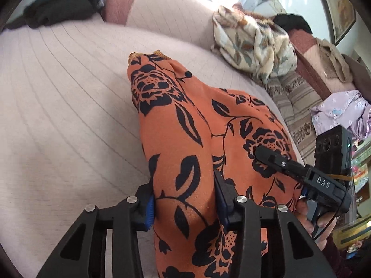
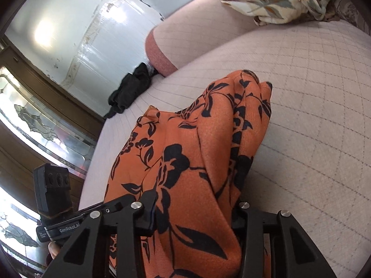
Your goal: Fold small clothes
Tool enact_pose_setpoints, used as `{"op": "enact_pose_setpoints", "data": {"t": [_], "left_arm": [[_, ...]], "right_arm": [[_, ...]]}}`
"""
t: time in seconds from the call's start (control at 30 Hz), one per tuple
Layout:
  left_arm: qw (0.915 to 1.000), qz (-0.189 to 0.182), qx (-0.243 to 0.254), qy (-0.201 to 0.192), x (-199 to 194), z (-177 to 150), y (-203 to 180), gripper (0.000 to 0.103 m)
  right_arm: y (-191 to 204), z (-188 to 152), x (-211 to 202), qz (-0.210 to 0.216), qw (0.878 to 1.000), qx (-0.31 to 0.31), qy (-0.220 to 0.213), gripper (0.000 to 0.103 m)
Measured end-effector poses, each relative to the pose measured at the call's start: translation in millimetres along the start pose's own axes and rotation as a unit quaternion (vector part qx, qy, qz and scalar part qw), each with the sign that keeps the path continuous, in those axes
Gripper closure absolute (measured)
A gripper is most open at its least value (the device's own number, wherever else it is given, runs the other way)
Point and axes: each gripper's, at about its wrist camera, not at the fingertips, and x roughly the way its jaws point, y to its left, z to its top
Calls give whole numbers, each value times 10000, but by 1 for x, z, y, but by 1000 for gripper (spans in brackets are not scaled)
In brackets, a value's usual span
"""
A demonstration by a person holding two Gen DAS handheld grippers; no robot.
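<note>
The orange floral garment [image 1: 176, 125] is lifted in a bunched fold above the pink quilted bed [image 1: 58, 97]. The left tongs [image 1: 183, 199] pinch one gathered edge of it; the right tongs [image 2: 194, 213] clamp another, just beside the left. Beyond the garment on the bed lie a black cloth [image 1: 58, 7] and a cream leaf-print blanket [image 1: 252, 41]

A quilted pink bed [image 1: 58, 97] carries the orange garment [image 1: 180, 125], a black bundle [image 1: 58, 9] near the bolster [image 1: 148, 2] — and a floral cloth [image 1: 252, 41].
</note>
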Motion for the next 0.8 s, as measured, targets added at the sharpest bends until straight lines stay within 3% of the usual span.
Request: {"op": "enact_pose_setpoints", "data": {"t": [0.17,0.33,0.8], "left_arm": [[9991,158,-128,-380,-43,0,17,59],[9980,326,-264,-466,-68,-5,33,59],[9960,733,-498,-107,-59,-31,64,59]], "right_arm": [[26,0,-3,481,9986,-152,-182,60],[46,-5,2,727,9970,-245,-72,60],[50,-27,35,477,9979,-160,400,60]]}}
